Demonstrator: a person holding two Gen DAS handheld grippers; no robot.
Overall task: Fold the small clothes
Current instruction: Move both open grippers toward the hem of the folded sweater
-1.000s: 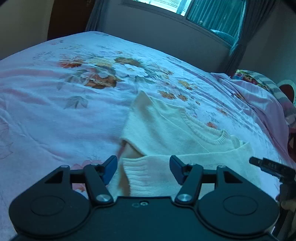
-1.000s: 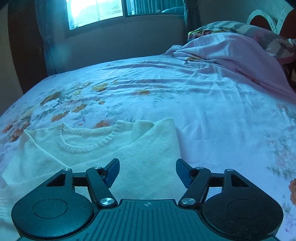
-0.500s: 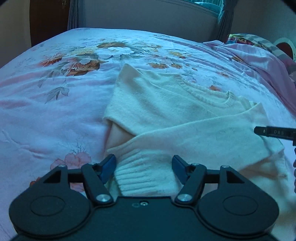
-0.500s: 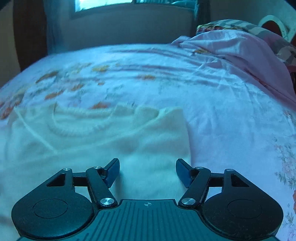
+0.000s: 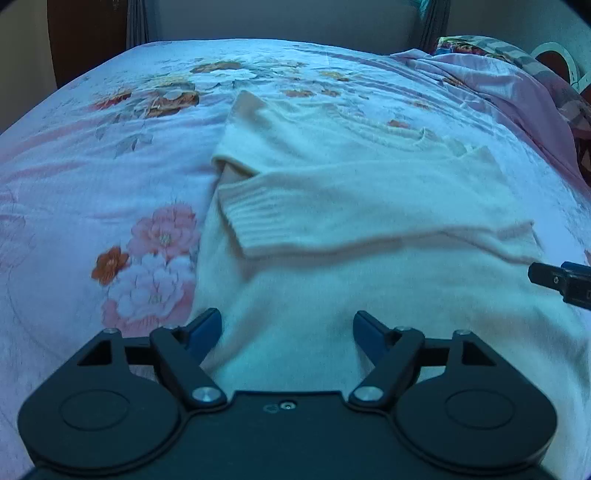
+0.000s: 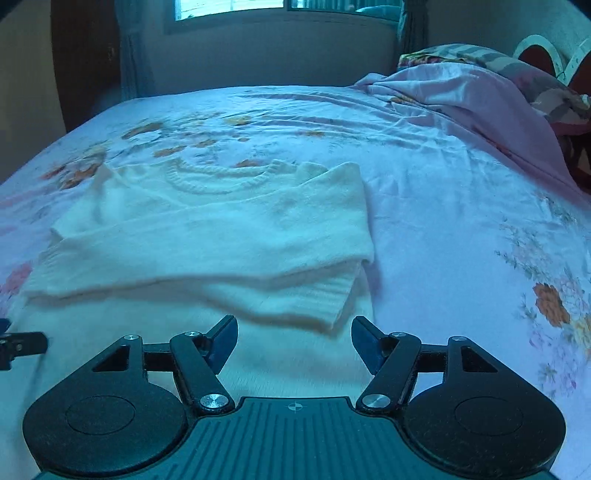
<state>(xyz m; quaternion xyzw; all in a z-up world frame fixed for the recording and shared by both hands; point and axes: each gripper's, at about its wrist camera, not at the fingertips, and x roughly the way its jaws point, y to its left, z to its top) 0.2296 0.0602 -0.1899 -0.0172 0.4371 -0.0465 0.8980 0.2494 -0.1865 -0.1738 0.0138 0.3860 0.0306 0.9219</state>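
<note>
A cream knitted sweater [image 5: 332,206] lies flat on the floral bedsheet [image 5: 92,177], neck away from me, both sleeves folded across its chest. It also shows in the right wrist view [image 6: 207,229]. The ribbed cuff [image 5: 251,221] of the upper sleeve lies at the sweater's left side; another cuff [image 6: 332,291] lies at its right side. My left gripper [image 5: 287,328] is open and empty above the sweater's lower left body. My right gripper [image 6: 293,341] is open and empty above the lower right body; its finger [image 5: 554,280] shows at the left wrist view's right edge.
A bunched pink blanket [image 6: 461,103] and patterned pillows [image 6: 480,59] lie at the far right of the bed. A wall with a window [image 6: 229,5] stands behind the bed, with curtains and a dark wooden door at the left.
Both grippers have pulled back toward the sweater's hem, away from the folded sleeves, so more of the sweater's body shows. Both stayed open and empty.
</note>
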